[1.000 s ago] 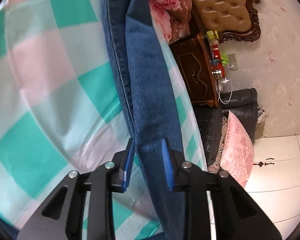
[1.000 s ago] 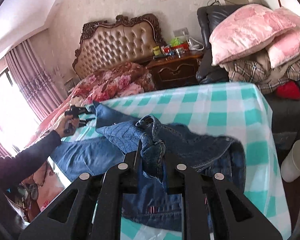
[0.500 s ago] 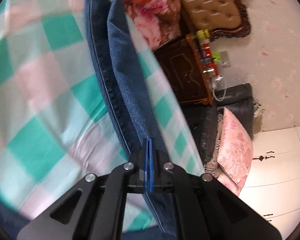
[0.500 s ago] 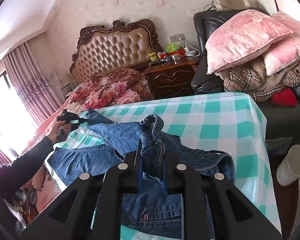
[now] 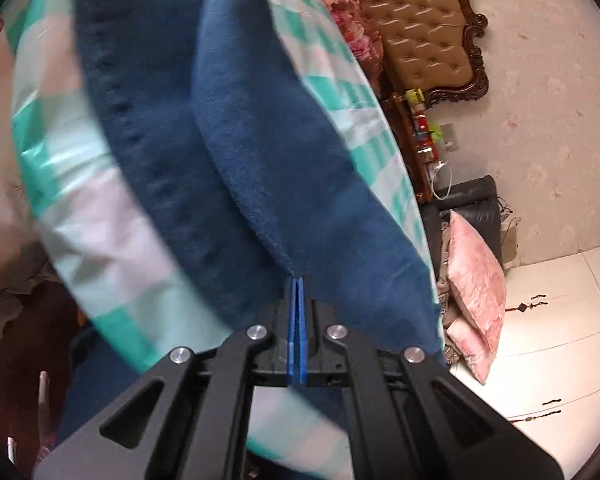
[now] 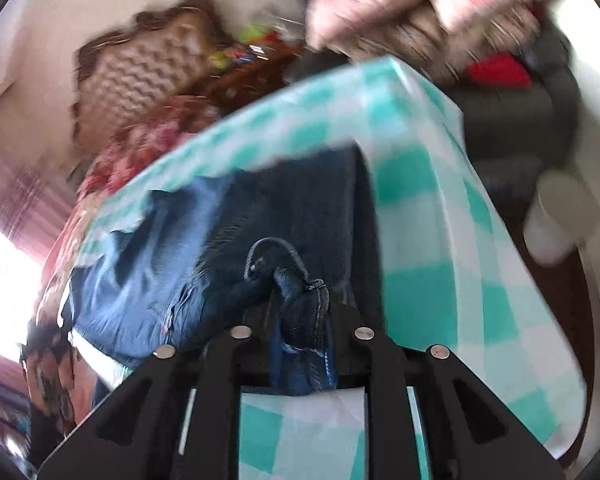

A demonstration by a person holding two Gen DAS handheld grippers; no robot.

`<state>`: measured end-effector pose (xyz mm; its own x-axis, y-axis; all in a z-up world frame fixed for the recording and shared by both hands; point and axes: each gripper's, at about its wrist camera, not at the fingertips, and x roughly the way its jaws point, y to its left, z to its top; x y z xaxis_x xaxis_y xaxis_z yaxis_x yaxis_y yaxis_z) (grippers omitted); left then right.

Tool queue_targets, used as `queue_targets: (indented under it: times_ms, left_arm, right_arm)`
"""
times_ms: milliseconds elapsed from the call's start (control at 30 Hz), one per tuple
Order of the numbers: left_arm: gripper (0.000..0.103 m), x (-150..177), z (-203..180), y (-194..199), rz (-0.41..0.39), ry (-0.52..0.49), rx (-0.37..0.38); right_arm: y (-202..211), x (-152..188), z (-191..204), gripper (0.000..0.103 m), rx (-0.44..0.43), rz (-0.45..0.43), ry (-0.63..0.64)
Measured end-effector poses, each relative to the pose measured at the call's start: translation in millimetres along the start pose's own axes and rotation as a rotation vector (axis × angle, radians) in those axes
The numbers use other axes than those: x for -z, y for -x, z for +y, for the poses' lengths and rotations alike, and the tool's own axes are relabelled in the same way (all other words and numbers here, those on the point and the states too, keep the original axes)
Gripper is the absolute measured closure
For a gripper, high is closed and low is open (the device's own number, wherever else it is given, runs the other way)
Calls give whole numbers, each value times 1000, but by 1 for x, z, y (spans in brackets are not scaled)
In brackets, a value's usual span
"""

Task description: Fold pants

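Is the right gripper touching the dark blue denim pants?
Touching. The right wrist view shows the right gripper closed on a bunched fold of the dark blue denim pants, fabric pinched between its fingers.

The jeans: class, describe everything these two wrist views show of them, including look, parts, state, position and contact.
The jeans are dark blue denim with visible seam stitching, lying spread and rumpled over the green-and-white checked tablecloth. In the right wrist view, a bunched, thick stitched edge with a metal rivet is clamped in the right gripper. In the left wrist view, two long leg panels run away from the camera and the left gripper pinches the fabric edge where they meet. Motion blur hides finer detail.
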<state>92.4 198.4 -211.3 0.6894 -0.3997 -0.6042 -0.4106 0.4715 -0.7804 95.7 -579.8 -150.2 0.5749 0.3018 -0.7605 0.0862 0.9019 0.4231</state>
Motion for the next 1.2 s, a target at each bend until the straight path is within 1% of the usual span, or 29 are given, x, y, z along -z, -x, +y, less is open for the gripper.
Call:
queue_targets:
  times_ms: [33, 67, 100, 167, 200, 233, 267, 300, 333, 367, 400, 433, 467, 500, 533, 567, 633, 667, 700, 800, 900, 967, 1000, 1033, 1067, 1100, 1133, 1167, 1200]
  left_arm:
    - [94, -5, 4, 8, -14, 1, 16]
    - [75, -13, 7, 17, -28, 3, 47]
    - [64, -21, 9, 23, -49, 10, 51]
    - [64, -48, 17, 42, -122, 24, 31]
    - [64, -64, 25, 50, -152, 43, 40]
    - [64, -87, 38, 57, -185, 88, 46]
    - [64, -106, 50, 59, -194, 126, 72]
    - [64, -124, 61, 55, -166, 158, 89]
    - [64, -131, 68, 50, -140, 195, 68]
    - [64, -136, 77, 42, -106, 257, 59]
    - [64, -134, 79, 37, -78, 269, 75]
    - [64, -128, 73, 25, -26, 238, 65]
    - [64, -123, 70, 20, -9, 221, 54]
    - [64, -115, 65, 8, 29, 204, 60]
    - [64, -111, 63, 2, 38, 195, 64]
    - [62, -111, 60, 4, 8, 174, 44]
    - [63, -116, 54, 0, 14, 148, 37]
    - [72, -119, 50, -2, 20, 138, 27]
    - [89, -118, 44, -5, 30, 121, 21]
    - [92, -122, 14, -18, 29, 63, -12]
    - [93, -127, -38, -25, -12, -69, -83]
    - [93, -112, -98, -44, -69, -311, -227]
    - [88, -95, -134, -70, -66, -492, -298]
    - [82, -81, -153, -94, -2, -595, -307]
    - [76, -71, -162, -109, 48, -625, -291]
    - [73, -62, -168, -120, 97, -622, -252]
    - [66, -59, -169, -119, 97, -610, -239]
    - [45, -56, -166, -114, 81, -586, -219]
    - [41, -58, -157, -103, 47, -530, -182]
  right_arm:
    - [-2, 2, -4, 77, 25, 3, -28]
    - [-1, 5, -8, 61, 45, 2, -63]
    - [3, 8, -13, 51, 60, -6, -117]
    - [12, 16, -16, 49, 55, -25, -175]
    - [14, 20, -17, 46, 62, -27, -190]
    - [17, 25, -15, 46, 72, -35, -213]
    - [19, 29, -14, 46, 67, -43, -231]
    - [20, 33, -12, 46, 35, -49, -266]
    - [22, 38, -12, 46, 15, -57, -294]
    - [22, 37, -13, 46, -4, -67, -326]
    - [23, 37, -16, 46, -10, -80, -357]
    - [27, 41, -20, 46, 5, -107, -403]
    - [31, 42, -21, 46, 9, -128, -427]
    - [35, 43, -22, 46, 10, -139, -442]
    - [40, 47, -24, 46, 19, -163, -478]
    - [45, 49, -27, 46, 21, -185, -515]
    - [51, 54, -28, 45, 13, -201, -559]
    - [50, 54, -25, 44, 19, -190, -558]
    - [48, 54, -21, 44, 15, -174, -542]
    - [35, 49, -10, 41, 15, -132, -513]
    - [23, 50, -4, 41, -3, -107, -511]
    - [13, 46, 4, 41, -1, -91, -492]
    - [9, 45, 8, 41, 0, -88, -480]
    - [7, 43, 10, 41, 4, -83, -475]
    - [2, 41, 12, 41, 14, -74, -472]
    - [-1, 40, 13, 41, 22, -69, -470]
    - [-5, 39, 15, 43, 38, -61, -464]
    - [-8, 38, 16, 57, 56, -52, -456]
    - [-12, 36, 21, 73, 79, -35, -429]
